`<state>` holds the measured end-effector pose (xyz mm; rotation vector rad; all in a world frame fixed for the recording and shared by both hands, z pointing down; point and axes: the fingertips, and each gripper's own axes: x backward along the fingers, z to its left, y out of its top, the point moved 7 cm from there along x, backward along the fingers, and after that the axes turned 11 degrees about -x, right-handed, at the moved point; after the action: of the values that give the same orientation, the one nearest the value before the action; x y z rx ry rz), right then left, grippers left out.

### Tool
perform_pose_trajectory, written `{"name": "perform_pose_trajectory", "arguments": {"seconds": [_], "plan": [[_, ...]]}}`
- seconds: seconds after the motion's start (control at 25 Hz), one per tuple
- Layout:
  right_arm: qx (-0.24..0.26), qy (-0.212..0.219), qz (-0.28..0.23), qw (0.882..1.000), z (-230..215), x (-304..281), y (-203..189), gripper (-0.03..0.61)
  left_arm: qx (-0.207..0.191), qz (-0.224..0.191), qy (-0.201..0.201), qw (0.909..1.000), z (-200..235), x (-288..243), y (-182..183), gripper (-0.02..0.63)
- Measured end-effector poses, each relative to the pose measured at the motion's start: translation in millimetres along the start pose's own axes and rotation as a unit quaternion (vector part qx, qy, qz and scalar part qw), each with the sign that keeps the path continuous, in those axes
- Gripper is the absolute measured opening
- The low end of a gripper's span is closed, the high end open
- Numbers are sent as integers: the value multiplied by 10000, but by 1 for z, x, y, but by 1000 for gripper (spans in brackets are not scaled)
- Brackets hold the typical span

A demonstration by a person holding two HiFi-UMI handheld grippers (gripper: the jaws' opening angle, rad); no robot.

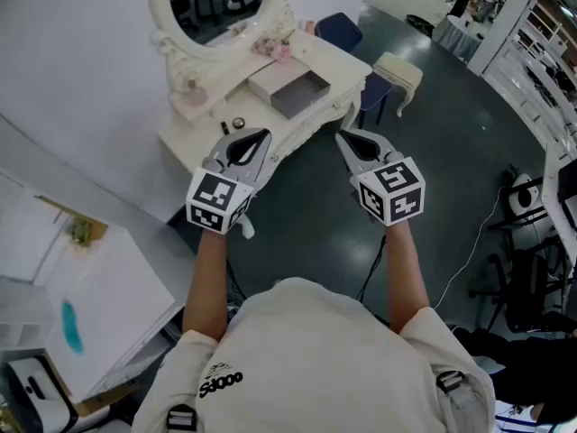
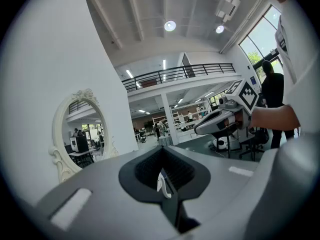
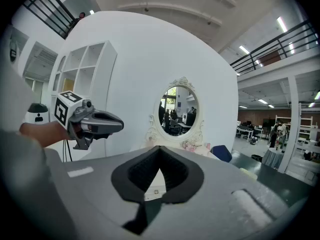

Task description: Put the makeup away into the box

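Note:
A white dressing table (image 1: 317,54) with an oval mirror (image 1: 216,3) stands ahead of me. An open grey box (image 1: 297,94) sits on it. Two small dark makeup items (image 1: 238,124) lie near the table's front left edge, and pink items (image 1: 275,50) lie by the mirror. My left gripper (image 1: 263,135) and right gripper (image 1: 343,137) hover side by side short of the table, both shut and holding nothing. In the left gripper view the shut jaws face the mirror (image 2: 80,134) and the right gripper (image 2: 222,120). The right gripper view shows the mirror (image 3: 179,111) and the left gripper (image 3: 95,124).
A cream stool (image 1: 398,70) and a blue chair (image 1: 347,32) stand to the right of the table on the dark floor. A white shelf unit (image 1: 81,305) is at my left. Cables and a black chair base (image 1: 518,278) are at the right.

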<state>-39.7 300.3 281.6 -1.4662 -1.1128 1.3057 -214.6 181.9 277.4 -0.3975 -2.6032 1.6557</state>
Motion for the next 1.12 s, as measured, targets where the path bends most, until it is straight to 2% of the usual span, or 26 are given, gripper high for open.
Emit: {"name": "perform_pose_trajectory", "arguments": {"seconds": [0.32,0.52,0.72,0.88,1.12], "plan": [[26,2,-159,9999,-23,12,-5,2,-22,68,125,9999,-14,-12,4,18],[-79,161,-74,9998,-43,24,-17,2,95,193,219,9995,-29,-19,1,18],[-182,220,-106,9995,-57,26,-23,2,171,280,151,9993,-35,-33,-4,18],[-236,239,-113,9994,-73,17,-24,2,208,274,171,9993,-28,-51,-8,18],[-278,245,-51,9993,-101,-27,-21,2,24,307,211,9993,6,-89,-26,18]]}}
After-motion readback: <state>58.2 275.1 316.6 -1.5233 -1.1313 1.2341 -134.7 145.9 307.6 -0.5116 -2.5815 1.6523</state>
